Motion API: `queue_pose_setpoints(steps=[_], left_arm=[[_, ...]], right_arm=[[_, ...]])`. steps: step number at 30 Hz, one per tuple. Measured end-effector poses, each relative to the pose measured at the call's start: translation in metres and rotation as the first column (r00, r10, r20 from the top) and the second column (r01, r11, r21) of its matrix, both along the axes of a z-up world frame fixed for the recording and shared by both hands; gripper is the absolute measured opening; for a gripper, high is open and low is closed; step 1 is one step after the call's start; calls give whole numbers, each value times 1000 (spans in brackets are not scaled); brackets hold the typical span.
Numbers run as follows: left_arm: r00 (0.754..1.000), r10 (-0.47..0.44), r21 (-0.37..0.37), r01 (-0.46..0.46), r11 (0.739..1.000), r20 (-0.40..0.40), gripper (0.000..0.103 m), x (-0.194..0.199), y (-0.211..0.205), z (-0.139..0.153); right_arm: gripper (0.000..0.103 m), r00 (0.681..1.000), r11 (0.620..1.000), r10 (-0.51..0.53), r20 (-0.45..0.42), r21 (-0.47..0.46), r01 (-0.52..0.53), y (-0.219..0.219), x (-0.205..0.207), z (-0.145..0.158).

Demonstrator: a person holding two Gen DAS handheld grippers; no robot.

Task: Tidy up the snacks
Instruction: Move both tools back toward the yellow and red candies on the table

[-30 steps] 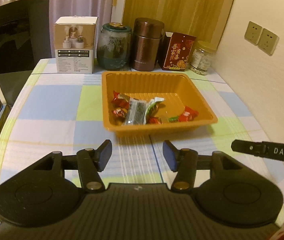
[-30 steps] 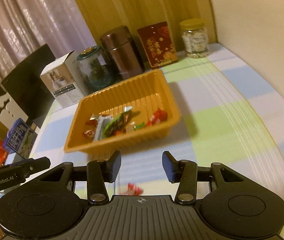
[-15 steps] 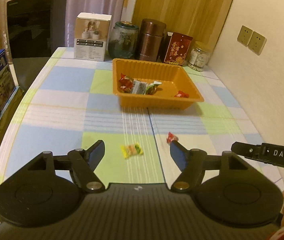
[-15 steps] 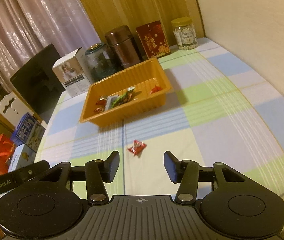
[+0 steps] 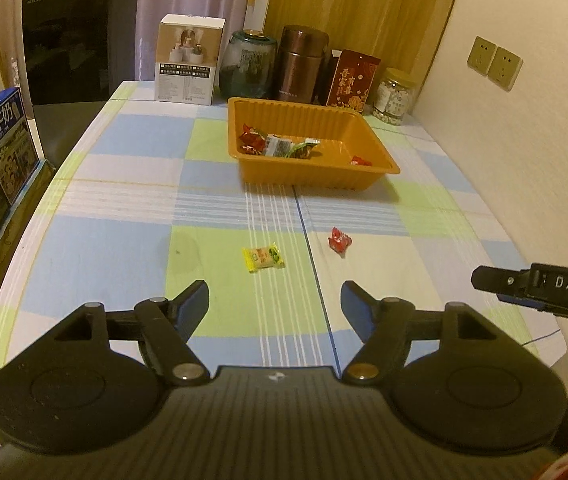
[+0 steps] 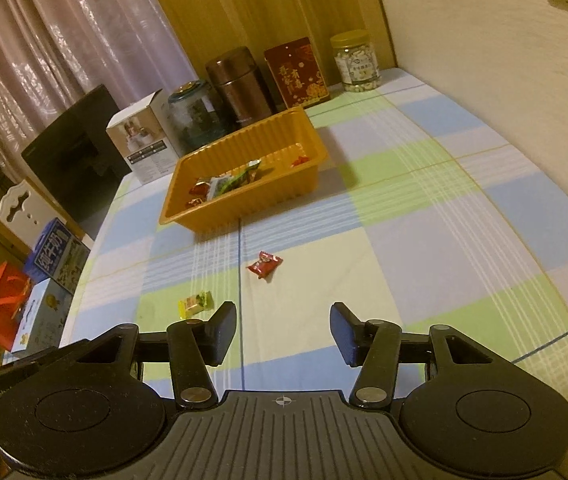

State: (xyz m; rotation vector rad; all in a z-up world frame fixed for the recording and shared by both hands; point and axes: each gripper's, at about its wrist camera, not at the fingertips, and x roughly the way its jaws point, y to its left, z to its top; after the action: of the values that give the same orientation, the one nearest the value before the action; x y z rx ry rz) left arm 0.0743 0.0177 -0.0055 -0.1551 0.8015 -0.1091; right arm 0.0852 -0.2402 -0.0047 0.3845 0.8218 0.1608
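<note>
On the checked cloth of the bench [image 5: 124,208], an orange tray [image 5: 367,142] sits toward the far end and holds several wrapped snacks [image 5: 280,146], with one red piece apart at its 4 o'clock corner. Two snacks lie loose on the cloth, well short of the tray: a yellow wrapped candy [image 5: 264,258] and, at its 2 o'clock, a red wrapped candy [image 5: 339,239]. Above the near edge, the left gripper [image 5: 275,300] hangs with its jaws apart and nothing between them; they have just been opening. Beside it, the right gripper [image 6: 283,326] is likewise spread and empty, its jaws having just widened, the red candy [image 6: 264,265] lying at its 11 o'clock and the yellow one [image 6: 195,305] near its left finger.
</note>
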Motion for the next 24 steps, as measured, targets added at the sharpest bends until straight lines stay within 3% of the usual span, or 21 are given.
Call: queue_pose_setpoints(steps=[15, 24], left_arm=[[1000, -28, 42, 28, 999, -9, 71, 1, -3, -10], [990, -139, 163, 135, 977, 15, 71, 22, -7, -34]], right_arm=[[53, 1000, 1000, 1, -19, 3, -1, 4, 5, -6], [53, 999, 1000, 16, -42, -7, -17, 12, 26, -28]])
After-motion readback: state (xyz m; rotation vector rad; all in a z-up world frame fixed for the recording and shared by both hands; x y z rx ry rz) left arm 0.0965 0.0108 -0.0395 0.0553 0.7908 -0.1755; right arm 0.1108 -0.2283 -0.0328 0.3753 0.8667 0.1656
